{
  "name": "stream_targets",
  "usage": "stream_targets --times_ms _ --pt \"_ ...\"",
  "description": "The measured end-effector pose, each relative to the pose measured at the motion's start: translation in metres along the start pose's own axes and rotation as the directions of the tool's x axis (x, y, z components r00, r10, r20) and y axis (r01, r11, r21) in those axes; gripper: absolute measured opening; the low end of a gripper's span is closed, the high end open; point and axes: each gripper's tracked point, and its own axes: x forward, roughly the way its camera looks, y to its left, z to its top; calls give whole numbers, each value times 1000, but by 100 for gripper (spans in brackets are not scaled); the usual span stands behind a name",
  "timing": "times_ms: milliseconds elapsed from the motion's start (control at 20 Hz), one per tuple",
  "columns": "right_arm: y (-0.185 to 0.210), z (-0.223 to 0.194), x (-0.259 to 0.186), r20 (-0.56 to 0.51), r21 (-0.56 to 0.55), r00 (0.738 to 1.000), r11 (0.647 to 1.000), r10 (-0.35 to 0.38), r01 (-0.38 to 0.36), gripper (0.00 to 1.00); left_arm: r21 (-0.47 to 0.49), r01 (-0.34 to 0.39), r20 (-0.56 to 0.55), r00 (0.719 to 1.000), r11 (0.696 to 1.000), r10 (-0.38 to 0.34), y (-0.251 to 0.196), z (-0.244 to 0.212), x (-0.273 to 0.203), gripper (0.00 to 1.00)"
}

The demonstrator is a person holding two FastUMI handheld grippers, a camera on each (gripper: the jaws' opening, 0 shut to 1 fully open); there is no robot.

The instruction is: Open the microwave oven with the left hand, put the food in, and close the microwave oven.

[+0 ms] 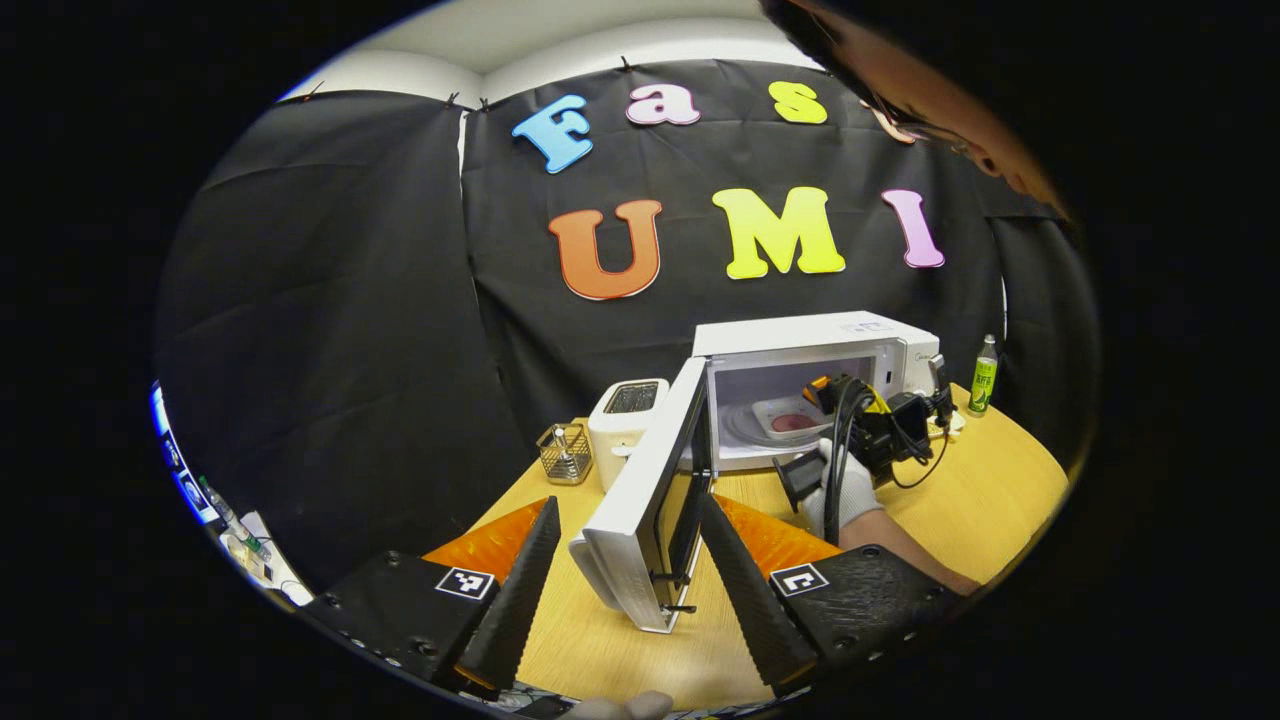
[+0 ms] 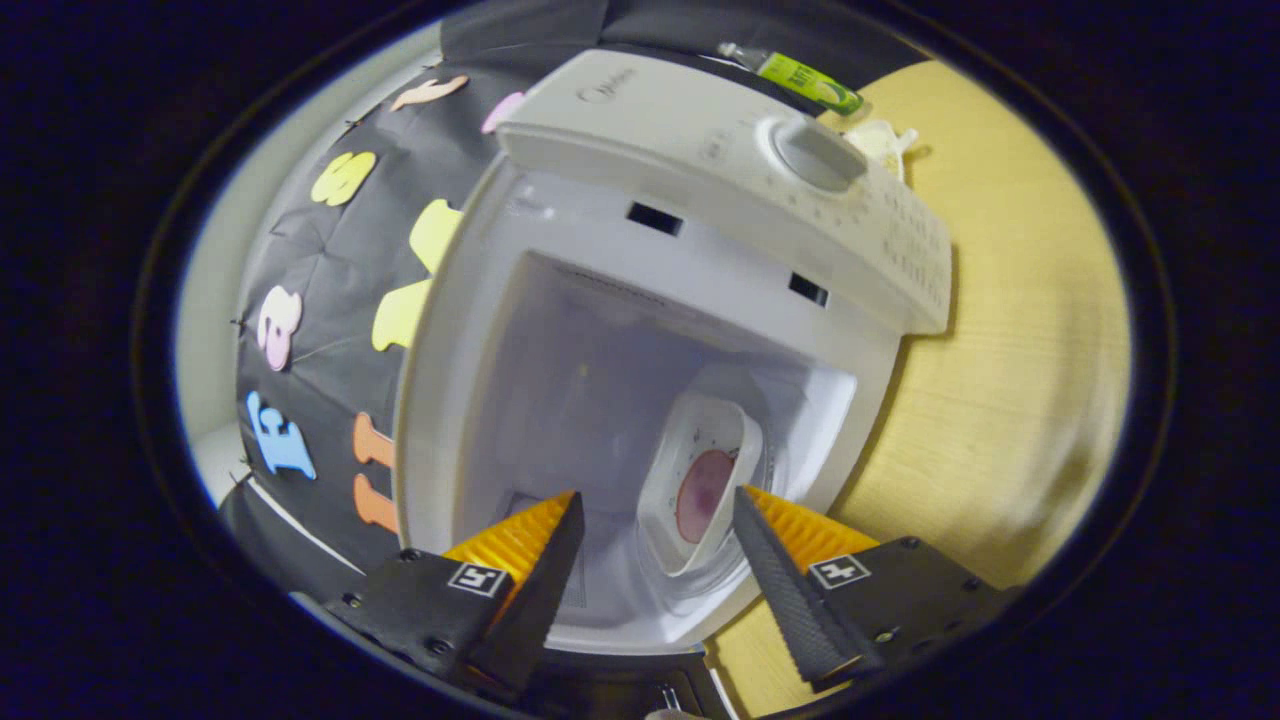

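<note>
The white microwave [image 1: 815, 345] stands on the wooden table with its door [image 1: 645, 500] swung wide open. A white plate with reddish food [image 1: 790, 420] lies on the glass turntable inside. A gloved hand holds my right gripper [image 1: 845, 395] at the mouth of the cavity. In the right gripper view the plate [image 2: 700, 480] lies just ahead, seen between the spread fingers of the right gripper [image 2: 657, 498], which is open and not pressing on it. My left gripper [image 1: 629, 502] is open, and the door's free edge shows between its fingers without touching them.
A white toaster [image 1: 625, 420] and a small wire basket [image 1: 567, 452] stand left of the microwave. A green bottle [image 1: 984, 375] is at its right, near the table's [image 1: 990, 490] far edge. The control panel [image 2: 800, 190] has a dial. A person's head leans in at top right.
</note>
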Motion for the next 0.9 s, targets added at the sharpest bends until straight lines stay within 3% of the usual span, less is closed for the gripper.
stream_targets --times_ms 50,300,500,550,600,750,800,900 --pt "7 3 -11 -6 -65 1000 998 19 -19 99 0 1 12 1000 1000 -1 0 5 -2 85" --pt "24 23 -71 -99 -337 995 940 30 -62 99 -8 -1 64 998 1000 2 11 29 -9 85" --pt "39 64 -121 -135 -545 990 833 27 -97 100 -25 -35 91 995 999 37 34 39 -13 84" --pt "43 74 -134 -152 -569 988 815 25 -108 89 -28 -47 90 995 998 50 41 39 -13 84" --pt "47 83 -144 -170 -599 985 791 24 -122 89 -30 -45 110 993 999 49 47 41 -15 84" --pt "47 125 -173 -163 -730 987 672 6 -124 89 -9 -92 105 990 996 92 74 35 -14 84" --pt "46 138 -181 -154 -762 988 636 2 -120 100 -7 -101 102 990 995 102 80 31 -12 84" --pt "45 160 -200 -146 -795 989 596 -8 -113 100 -1 -108 89 990 994 108 90 20 -5 84"
